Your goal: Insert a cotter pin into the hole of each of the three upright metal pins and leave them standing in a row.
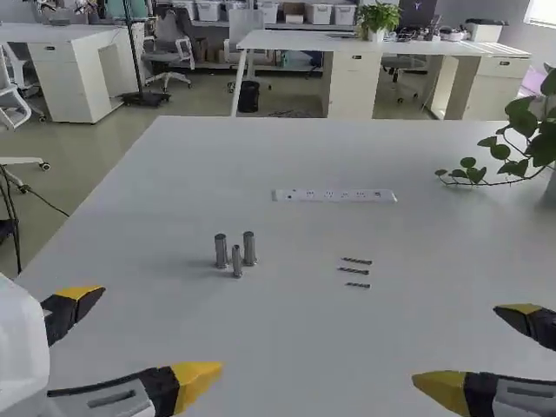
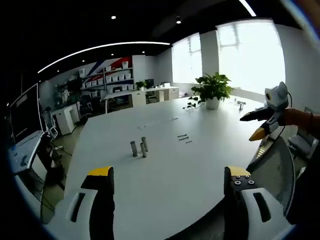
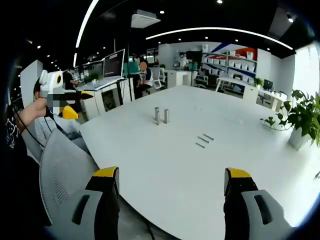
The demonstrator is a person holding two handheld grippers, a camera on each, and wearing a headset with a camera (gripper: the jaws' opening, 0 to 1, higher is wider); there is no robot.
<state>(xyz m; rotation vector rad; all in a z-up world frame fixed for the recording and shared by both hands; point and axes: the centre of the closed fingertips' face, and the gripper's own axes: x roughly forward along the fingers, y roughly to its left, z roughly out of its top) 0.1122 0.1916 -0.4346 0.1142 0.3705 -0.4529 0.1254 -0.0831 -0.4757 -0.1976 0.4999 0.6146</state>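
Fingers [image 2: 100, 173] spread wide on left gripper [image 2: 168, 172], right gripper [image 3: 170, 172].

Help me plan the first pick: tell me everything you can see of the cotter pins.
The three cotter pins are thin, dark, metal-looking slivers lying flat on the white table, parallel, one behind another, not touching. In the head view they sit right of the three upright pins, clear of them, of the left gripper and of the right gripper. Finer detail is too small to tell.
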